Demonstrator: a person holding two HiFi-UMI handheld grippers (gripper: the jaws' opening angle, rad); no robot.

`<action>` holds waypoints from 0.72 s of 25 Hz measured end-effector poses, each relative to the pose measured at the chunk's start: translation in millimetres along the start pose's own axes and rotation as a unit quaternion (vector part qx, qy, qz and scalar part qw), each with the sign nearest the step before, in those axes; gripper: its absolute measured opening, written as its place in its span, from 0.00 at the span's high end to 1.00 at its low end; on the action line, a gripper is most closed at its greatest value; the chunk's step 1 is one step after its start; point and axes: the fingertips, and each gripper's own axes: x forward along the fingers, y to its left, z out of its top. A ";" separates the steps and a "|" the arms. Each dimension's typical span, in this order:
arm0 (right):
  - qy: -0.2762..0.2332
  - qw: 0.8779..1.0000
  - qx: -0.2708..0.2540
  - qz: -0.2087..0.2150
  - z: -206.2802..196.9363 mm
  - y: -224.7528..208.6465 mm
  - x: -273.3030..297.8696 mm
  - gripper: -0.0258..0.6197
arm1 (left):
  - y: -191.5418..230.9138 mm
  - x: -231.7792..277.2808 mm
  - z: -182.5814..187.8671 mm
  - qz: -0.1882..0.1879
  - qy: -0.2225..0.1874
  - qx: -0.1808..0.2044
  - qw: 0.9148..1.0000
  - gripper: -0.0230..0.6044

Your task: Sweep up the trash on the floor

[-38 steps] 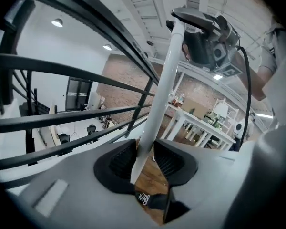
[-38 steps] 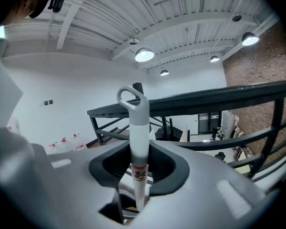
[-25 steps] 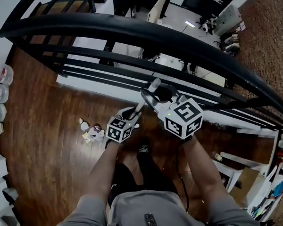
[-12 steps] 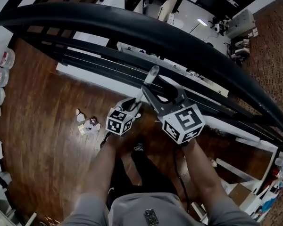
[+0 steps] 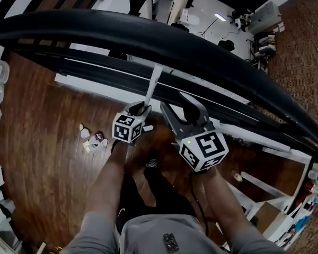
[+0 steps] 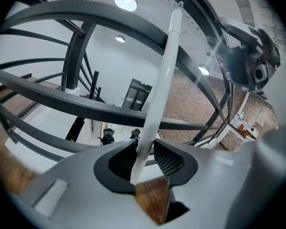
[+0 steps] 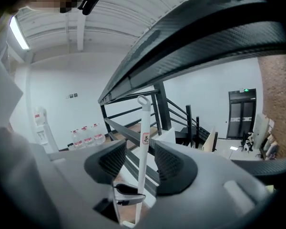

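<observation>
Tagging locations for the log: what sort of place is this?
Probably an upper landing in an office-like building: a dark railing edges a wooden floor, stairs lead down, and office chairs show on the level below.

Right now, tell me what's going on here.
A person stands at a black railing with a gripper in each hand. The left gripper is shut on a long white handle that points up toward the railing. The right gripper is open: its jaws have just been opening and grip nothing. A small pile of trash lies on the wooden floor to the person's left, not yet swept.
</observation>
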 end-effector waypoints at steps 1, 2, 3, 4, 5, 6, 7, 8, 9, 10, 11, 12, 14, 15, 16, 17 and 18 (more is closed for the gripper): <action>0.003 1.000 0.002 -0.002 -1.3 -1.9 -0.9 0.69 | 0.7 2.2 1.2 0.001 -0.001 0.000 1.000 0.77; 0.006 1.000 0.004 -0.004 -3.0 -3.0 -1.5 0.70 | 1.5 3.5 2.3 0.002 -0.002 -0.001 1.000 0.77; 0.010 1.000 0.006 -0.006 -5.0 -2.8 -1.9 0.70 | 2.5 4.0 3.1 0.004 -0.005 -0.004 1.000 0.77; 0.014 1.000 0.007 -0.006 -7.2 -1.6 -2.1 0.70 | 3.8 4.1 3.7 0.005 -0.006 -0.007 1.000 0.77; 0.017 1.000 0.008 -0.006 -9.1 0.1 -2.5 0.71 | 4.6 4.0 4.2 0.006 -0.007 -0.011 1.000 0.77; 0.020 1.000 0.009 -0.006 -10.9 1.7 -3.3 0.72 | 4.0 4.0 4.7 0.004 -0.007 -0.013 1.000 0.76; 0.022 1.000 0.010 -0.005 -12.4 2.6 -4.6 0.72 | 1.9 4.2 5.6 0.000 -0.008 -0.014 1.000 0.74; 0.023 1.000 0.011 -0.005 -13.7 3.1 -6.2 0.72 | -1.0 4.3 6.7 -0.004 -0.010 -0.013 1.000 0.73; 0.024 1.000 0.012 -0.004 -14.7 3.4 -7.9 0.72 | -3.6 4.0 8.2 -0.007 -0.012 -0.013 1.000 0.68; 0.025 1.000 0.013 -0.004 -15.4 4.0 -9.4 0.72 | -5.5 2.8 9.9 -0.007 -0.014 -0.012 1.000 0.63; 0.025 1.000 0.013 -0.003 -15.6 5.2 -10.7 0.72 | -6.8 0.5 11.7 -0.007 -0.017 -0.011 1.000 0.60; 0.026 1.000 0.014 -0.002 -15.3 7.1 -11.9 0.72 | -8.1 -3.0 13.8 -0.007 -0.020 -0.010 1.000 0.58; 0.024 1.000 0.018 0.004 -12.9 13.1 -14.1 0.73 | -12.1 -13.6 18.2 -0.008 -0.028 -0.010 1.000 0.57; 0.022 0.999 0.023 0.011 -10.5 17.5 -15.1 0.73 | -15.2 -20.7 20.7 -0.009 -0.033 -0.010 0.999 0.57; 0.020 0.999 0.029 0.021 -7.3 23.3 -15.9 0.73 | -18.8 -29.4 24.0 -0.011 -0.040 -0.010 0.999 0.57; 0.018 0.999 0.033 0.032 -3.4 30.6 -16.4 0.73 | -22.7 -40.0 28.7 -0.011 -0.049 -0.010 0.999 0.57; 0.017 0.998 0.033 0.043 0.6 39.7 -16.5 0.73 | -26.6 -53.1 34.8 -0.009 -0.061 -0.008 0.998 0.57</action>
